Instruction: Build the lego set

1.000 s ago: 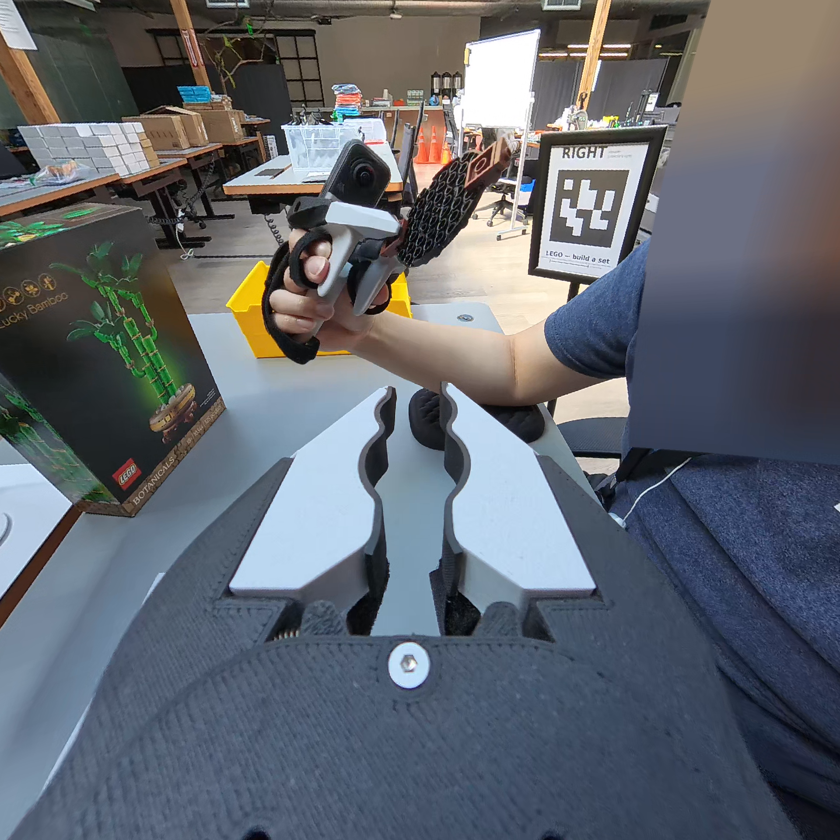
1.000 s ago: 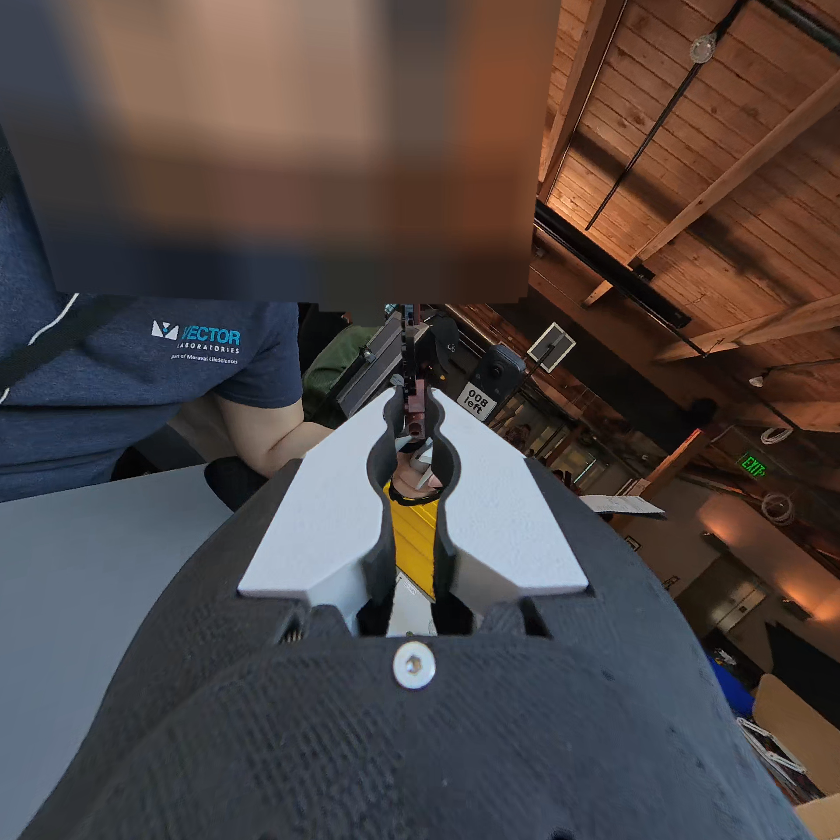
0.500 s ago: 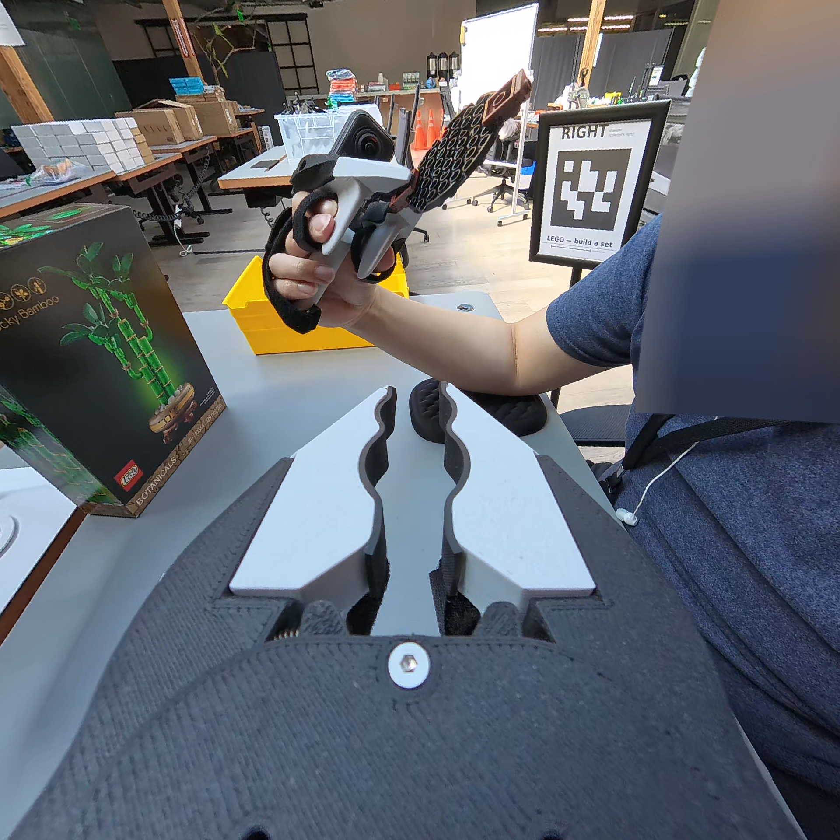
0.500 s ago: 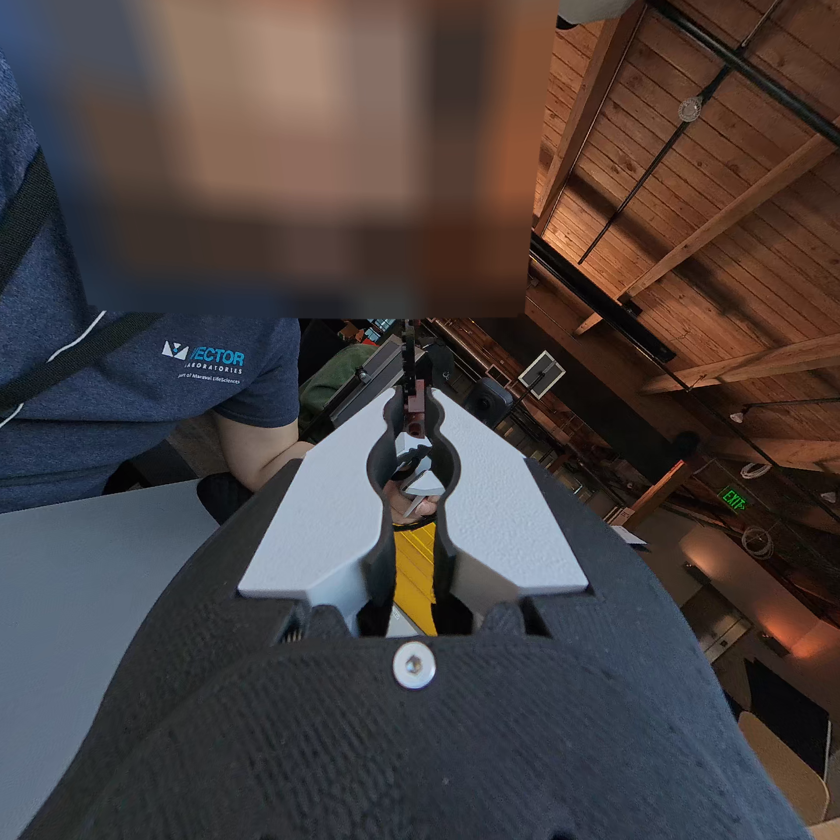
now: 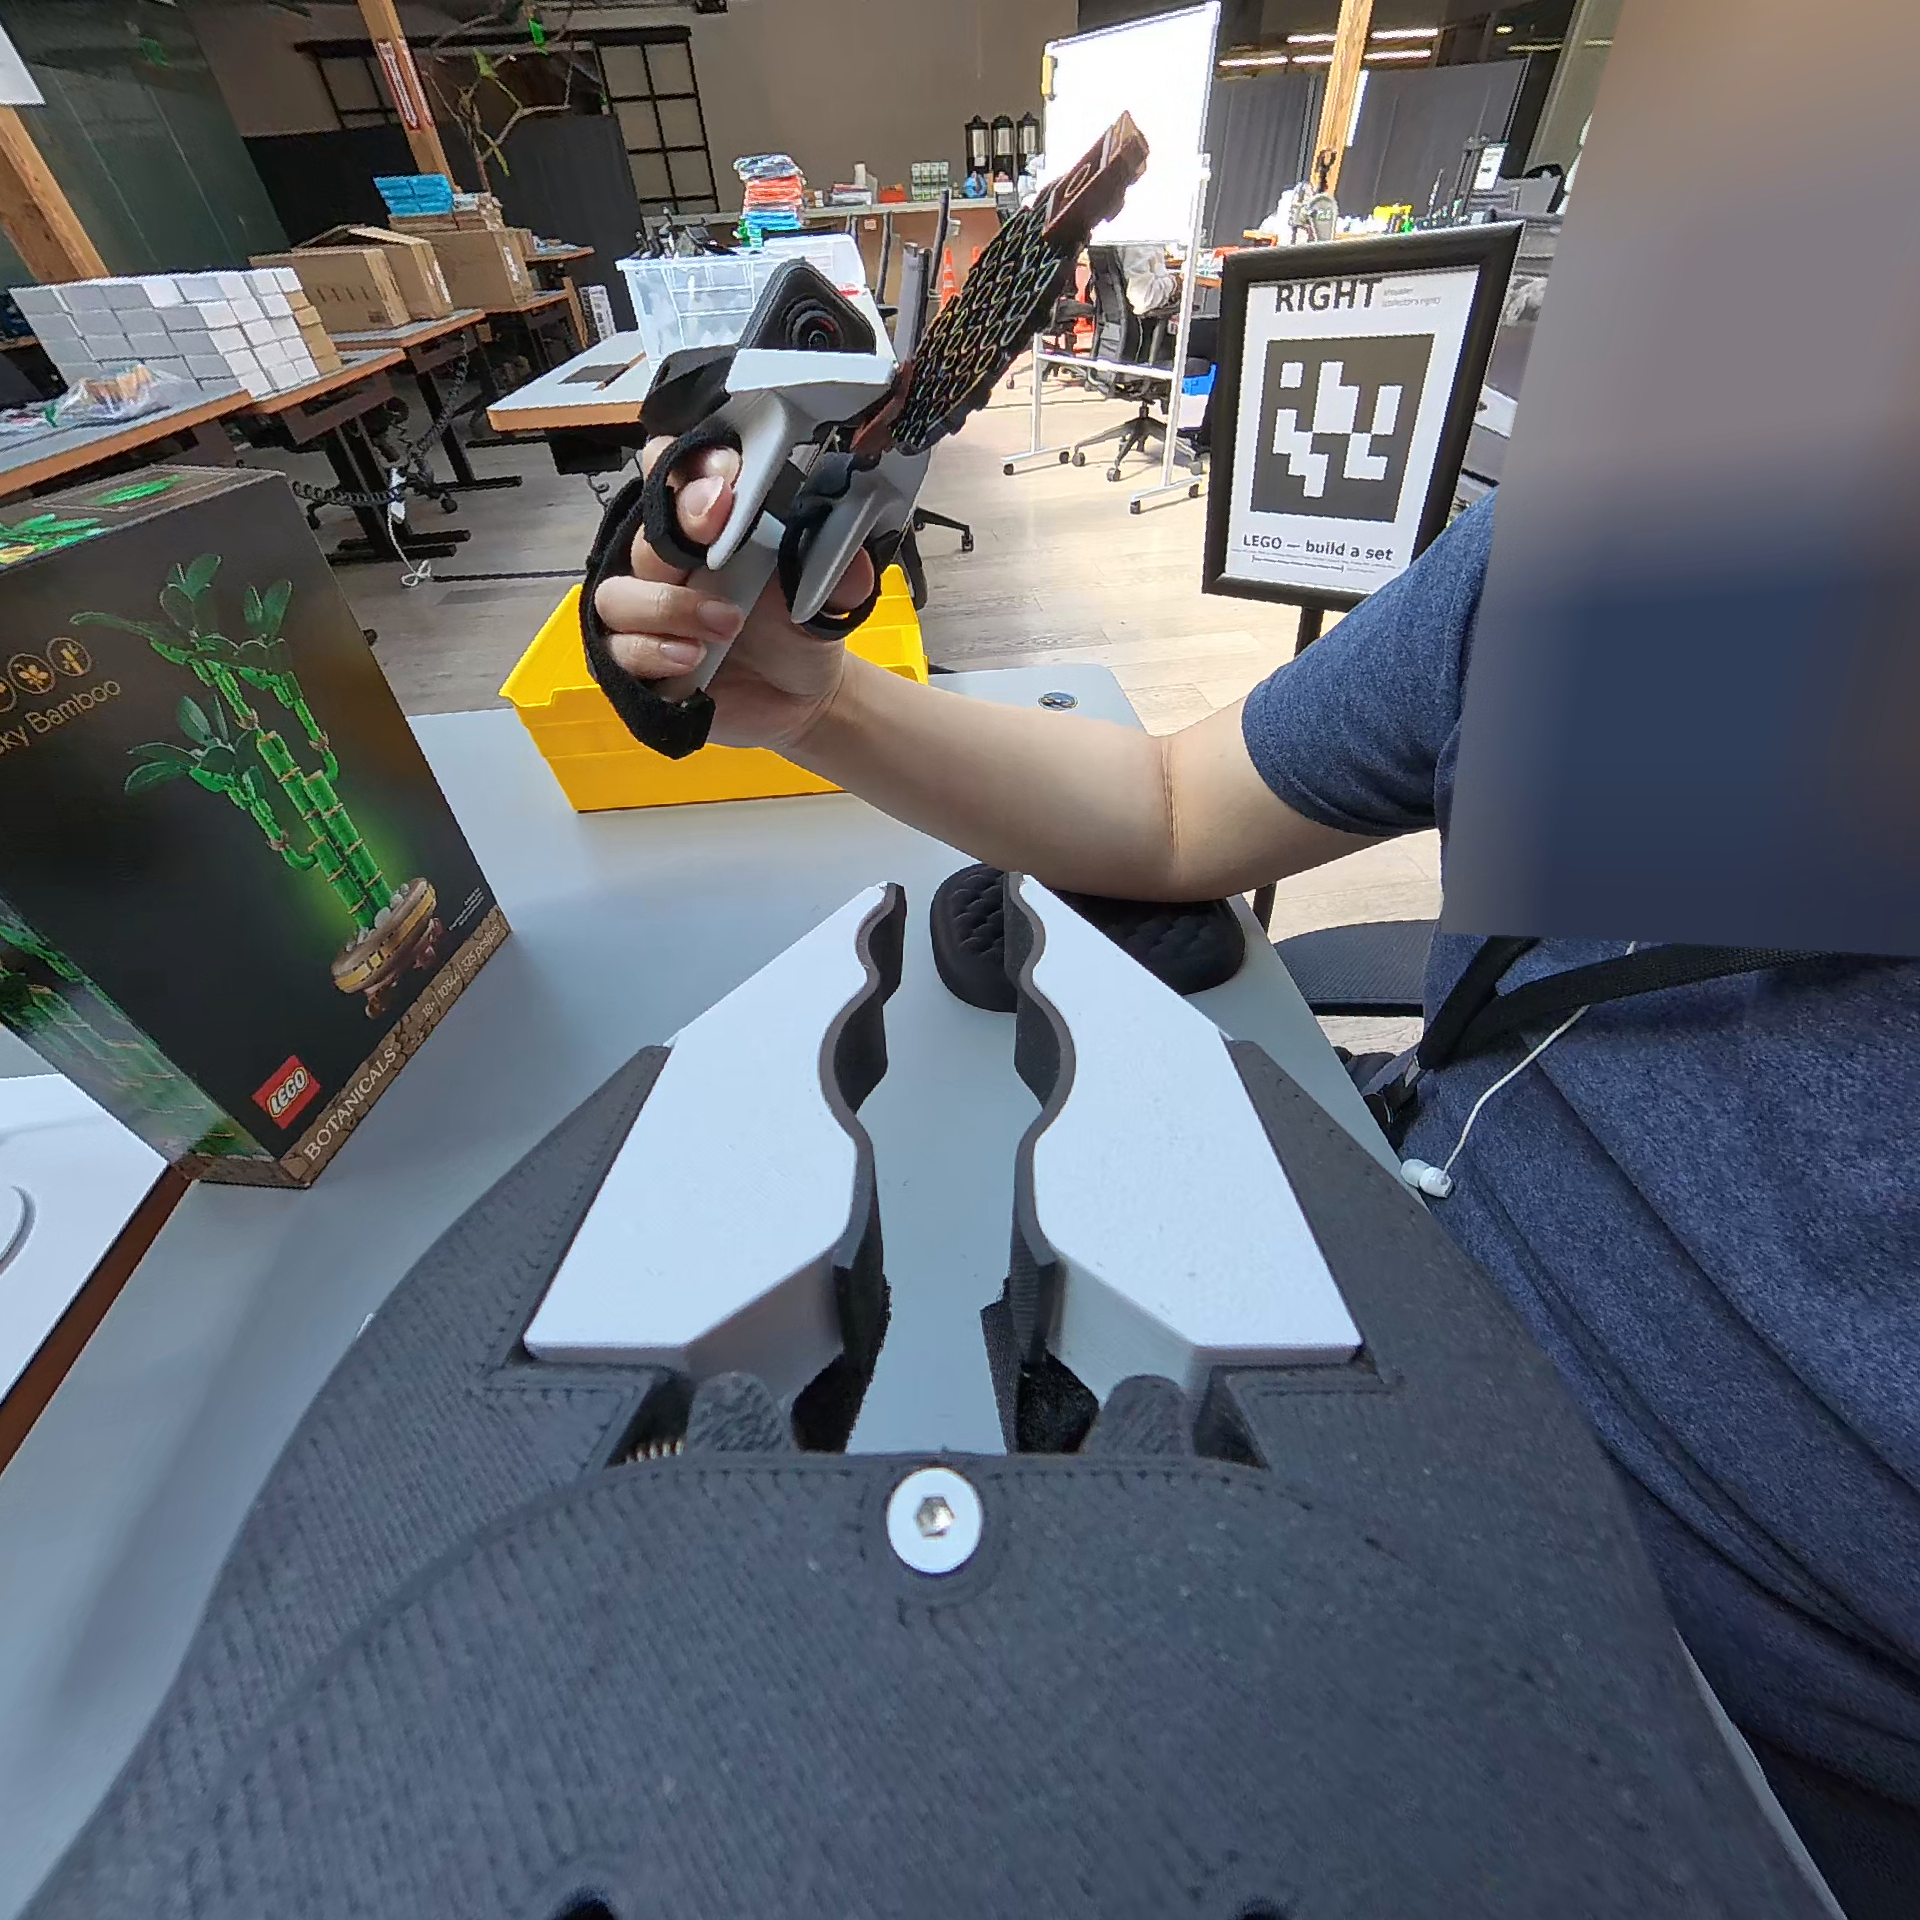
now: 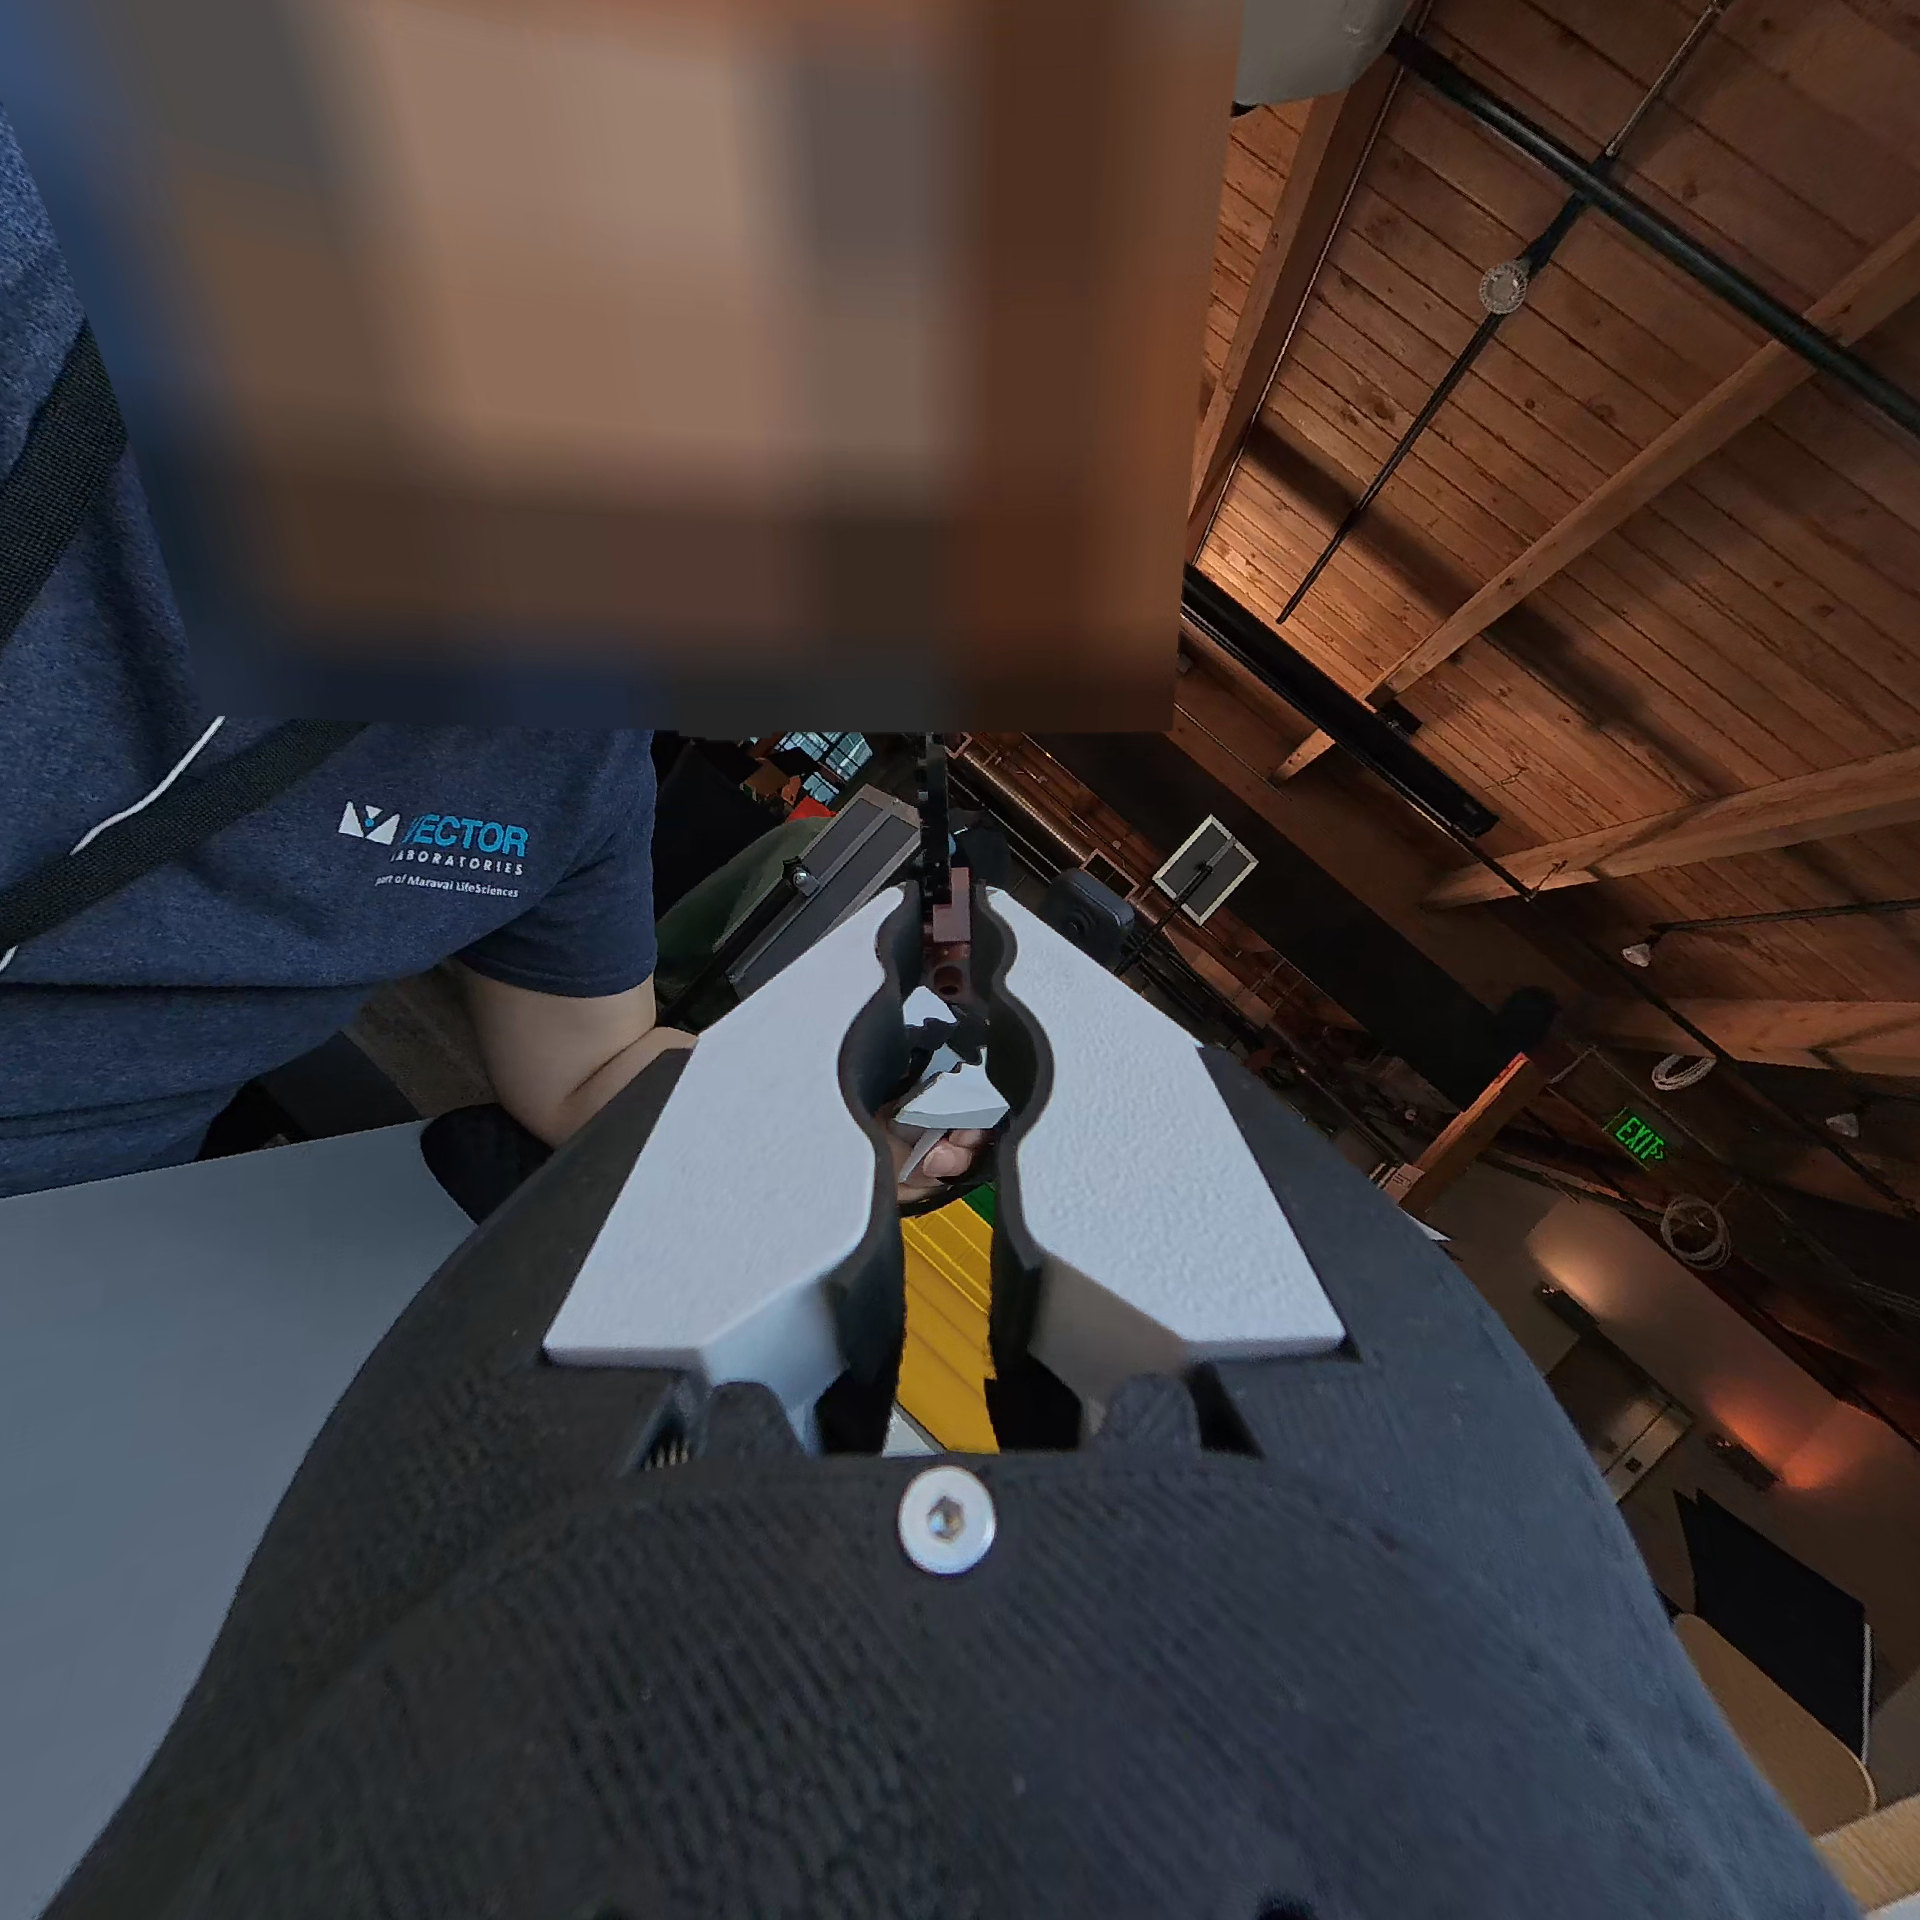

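My left gripper (image 5: 951,894) is open and empty, low over the grey table (image 5: 644,894). My right gripper (image 5: 883,421) is raised above the table in a person's hand. It is shut on a black round studded LEGO plate (image 5: 982,312), which points up and to the right with a reddish-brown piece (image 5: 1101,177) at its far end. In the right wrist view the gripper (image 6: 945,909) pinches the plate (image 6: 938,810) edge-on, with a dark brown piece (image 6: 951,930) between the tips. That view points up at the person and the ceiling.
The LEGO set box (image 5: 208,810) stands on the left. A yellow bin (image 5: 665,758) sits at the table's far edge. A black padded rest (image 5: 1143,935) lies under the person's forearm. A framed sign (image 5: 1351,416) stands behind, and a white tray (image 5: 52,1195) is at far left. My right fingertips sit around 12 cm from my left ones.
The right gripper has lifted the black plate higher and tilted it more upright. The left gripper has stayed open and in place.
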Motion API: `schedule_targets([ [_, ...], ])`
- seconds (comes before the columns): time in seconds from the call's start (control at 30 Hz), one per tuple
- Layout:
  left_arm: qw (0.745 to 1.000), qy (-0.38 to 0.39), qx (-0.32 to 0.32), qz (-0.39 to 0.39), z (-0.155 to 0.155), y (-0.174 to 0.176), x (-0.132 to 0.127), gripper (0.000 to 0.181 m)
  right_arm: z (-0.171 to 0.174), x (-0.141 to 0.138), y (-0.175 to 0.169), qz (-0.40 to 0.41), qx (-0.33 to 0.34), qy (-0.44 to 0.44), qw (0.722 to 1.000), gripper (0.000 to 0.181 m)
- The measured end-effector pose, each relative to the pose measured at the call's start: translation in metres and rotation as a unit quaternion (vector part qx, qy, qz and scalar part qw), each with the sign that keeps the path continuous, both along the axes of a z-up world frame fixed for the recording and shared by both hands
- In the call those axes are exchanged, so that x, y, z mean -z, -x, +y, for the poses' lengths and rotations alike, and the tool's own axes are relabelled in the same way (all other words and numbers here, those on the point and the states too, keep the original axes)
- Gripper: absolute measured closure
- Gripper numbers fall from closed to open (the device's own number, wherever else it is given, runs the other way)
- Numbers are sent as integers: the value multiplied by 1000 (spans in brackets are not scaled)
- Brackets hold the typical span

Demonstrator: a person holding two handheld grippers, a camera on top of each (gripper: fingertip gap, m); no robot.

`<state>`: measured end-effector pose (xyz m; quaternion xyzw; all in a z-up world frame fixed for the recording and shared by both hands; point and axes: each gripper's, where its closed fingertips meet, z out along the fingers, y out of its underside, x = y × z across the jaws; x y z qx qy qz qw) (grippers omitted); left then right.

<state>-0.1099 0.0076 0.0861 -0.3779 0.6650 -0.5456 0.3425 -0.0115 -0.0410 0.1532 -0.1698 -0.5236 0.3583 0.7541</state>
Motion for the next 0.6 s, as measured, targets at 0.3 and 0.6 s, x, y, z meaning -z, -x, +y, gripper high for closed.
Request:
schedule_targets([
  [0.3, 1000, 4, -2, 2, 2, -1, 1, 164, 19, 9, -4, 6, 17, 25, 1000, 174],
  [0.6, 1000, 1, -12, 4, 8, 1, 1, 163, 30, 12, -15, 26, 24, 45, 998, 174],
])
